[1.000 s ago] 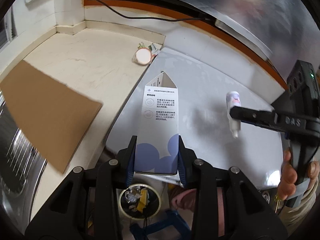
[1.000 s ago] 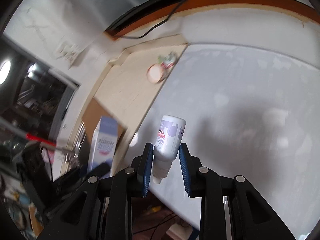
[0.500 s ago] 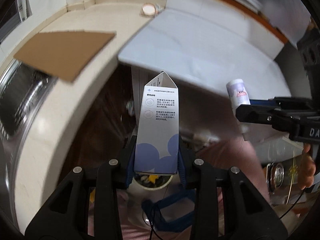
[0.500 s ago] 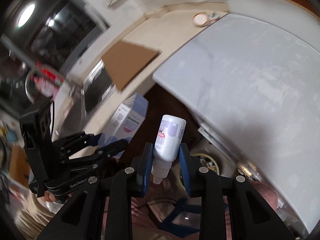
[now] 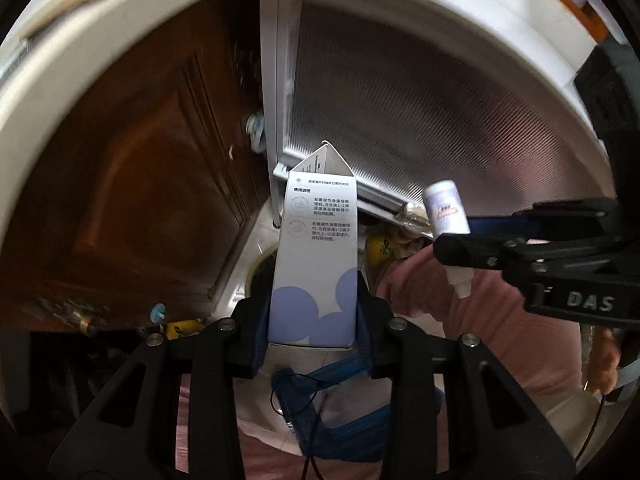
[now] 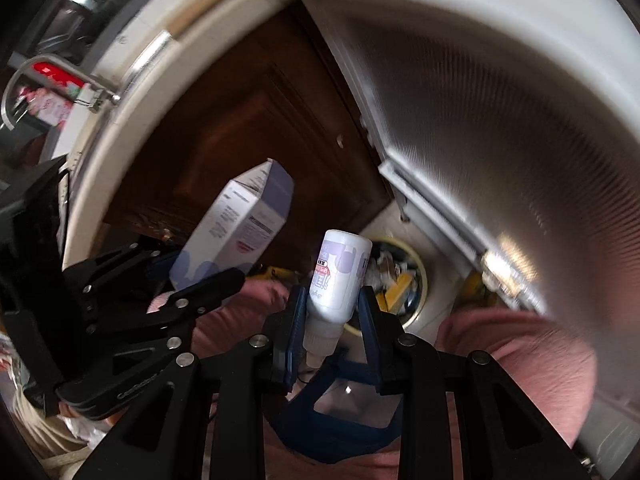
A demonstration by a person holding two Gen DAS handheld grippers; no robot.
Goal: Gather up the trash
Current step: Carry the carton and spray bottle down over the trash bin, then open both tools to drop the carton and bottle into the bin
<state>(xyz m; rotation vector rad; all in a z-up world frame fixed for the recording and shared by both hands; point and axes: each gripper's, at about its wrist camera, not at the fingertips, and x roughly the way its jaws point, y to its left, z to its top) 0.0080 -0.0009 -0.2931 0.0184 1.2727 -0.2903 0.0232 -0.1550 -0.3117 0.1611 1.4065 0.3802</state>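
My left gripper (image 5: 314, 312) is shut on a tall white and lilac carton (image 5: 316, 252), held upright; it also shows in the right wrist view (image 6: 236, 224). My right gripper (image 6: 330, 316) is shut on a small white dropper bottle (image 6: 340, 276), nozzle toward the camera; the bottle also shows in the left wrist view (image 5: 446, 210). Both are below the counter edge, above a round yellow-rimmed trash bin (image 6: 416, 280) with scraps in it on the floor. In the left wrist view the carton hides most of the bin (image 5: 260, 268).
A dark brown cabinet door (image 5: 132, 184) is at the left and a ribbed metal appliance front (image 5: 420, 112) at the right. The white counter edge (image 5: 100, 52) arcs overhead. The person's pink-clad knees (image 6: 516, 356) and a blue strap (image 5: 320, 392) are below.
Both grippers have dropped from above the countertop to below its edge, still holding the carton and the bottle. The floor bin has come into view beneath them.
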